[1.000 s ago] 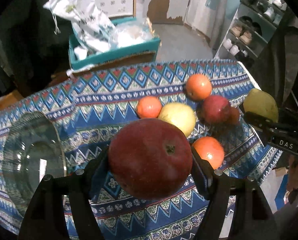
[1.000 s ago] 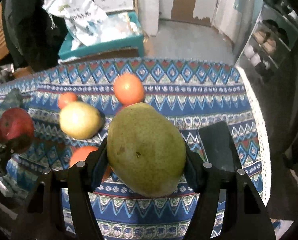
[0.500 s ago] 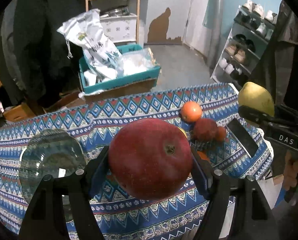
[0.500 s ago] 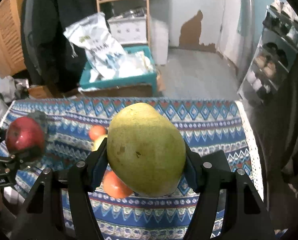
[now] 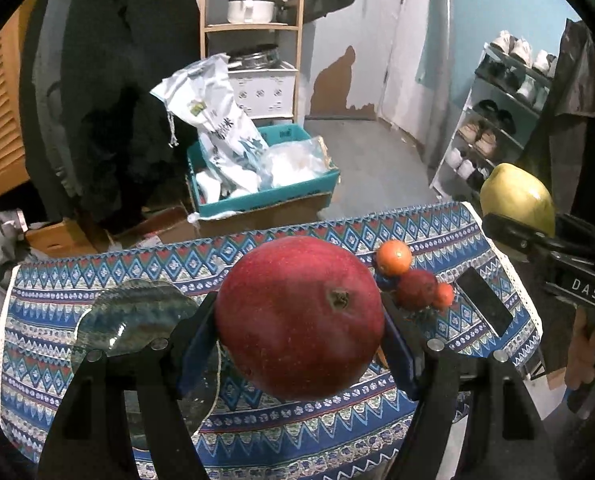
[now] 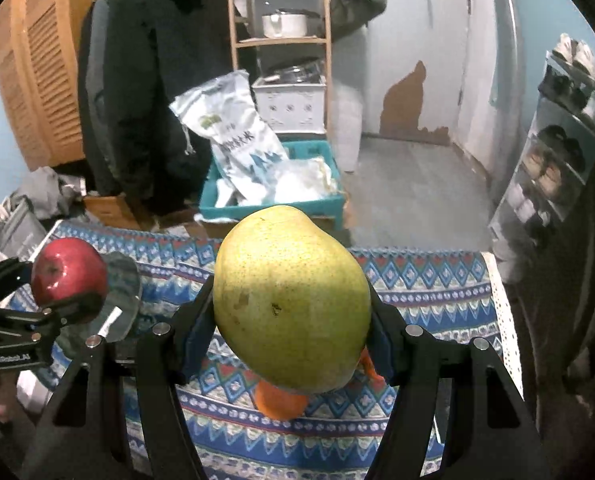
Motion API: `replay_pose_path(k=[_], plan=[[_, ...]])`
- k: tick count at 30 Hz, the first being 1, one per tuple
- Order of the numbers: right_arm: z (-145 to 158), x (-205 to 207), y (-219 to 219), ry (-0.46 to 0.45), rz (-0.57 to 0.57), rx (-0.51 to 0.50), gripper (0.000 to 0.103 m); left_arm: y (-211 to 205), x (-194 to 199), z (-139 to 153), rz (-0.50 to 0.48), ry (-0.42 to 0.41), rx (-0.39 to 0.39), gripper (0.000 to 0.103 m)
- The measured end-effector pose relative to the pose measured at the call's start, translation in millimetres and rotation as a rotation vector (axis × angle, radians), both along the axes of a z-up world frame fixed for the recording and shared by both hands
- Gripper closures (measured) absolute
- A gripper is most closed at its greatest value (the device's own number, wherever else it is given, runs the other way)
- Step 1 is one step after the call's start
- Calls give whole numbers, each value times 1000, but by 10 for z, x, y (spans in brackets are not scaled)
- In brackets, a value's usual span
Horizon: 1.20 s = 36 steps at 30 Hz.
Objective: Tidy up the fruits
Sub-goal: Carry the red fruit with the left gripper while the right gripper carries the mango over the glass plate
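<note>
Above the patterned surface [image 5: 437,232], each hand-held gripper pinches a fruit, apple [image 5: 299,318] left, mango [image 6: 291,300] right; a loose squeeze could drop them.

At six o'clock in my left view the apple [image 5: 299,316] has smooth, faintly speckled red skin with a soft sheen, and the jaws pressed on it look like matt black plastic with small bright metal screws. In my right view the mango [image 6: 291,300] at six o'clock is matt yellow-green with tiny dark freckles, over a woven patterned cloth [image 6: 429,280] edged with white lace at four o'clock. At nine o'clock in my left view the glass plate [image 5: 133,320] is clear and glossy, and at eleven o'clock a crinkled, shiny plastic bag [image 5: 217,120] leans in a teal crate [image 5: 265,196] beside a pale wooden shelf [image 5: 297,40].
</note>
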State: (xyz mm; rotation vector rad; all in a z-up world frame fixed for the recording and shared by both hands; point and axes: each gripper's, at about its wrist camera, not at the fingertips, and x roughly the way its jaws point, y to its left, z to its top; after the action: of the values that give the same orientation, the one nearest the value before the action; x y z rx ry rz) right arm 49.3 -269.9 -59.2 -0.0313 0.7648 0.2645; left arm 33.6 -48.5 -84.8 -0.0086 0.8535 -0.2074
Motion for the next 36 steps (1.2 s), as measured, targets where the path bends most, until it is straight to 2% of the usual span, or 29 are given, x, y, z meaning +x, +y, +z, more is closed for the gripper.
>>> replay_pose_path(k=[11,22,28,36], plan=[[135,74,487,-11,78,15,37,351,-76,74,54,-24,1,27],[163,199,1122,-4,167,25,37,893,-110,48,149,-24,-12,27],[93,286,1504,15,220,31,37,1207,-112,-45,208,-6,-13,27],[-180,434,2007,86,292,44,37,1600,-108,-300,283,43,-5,27]])
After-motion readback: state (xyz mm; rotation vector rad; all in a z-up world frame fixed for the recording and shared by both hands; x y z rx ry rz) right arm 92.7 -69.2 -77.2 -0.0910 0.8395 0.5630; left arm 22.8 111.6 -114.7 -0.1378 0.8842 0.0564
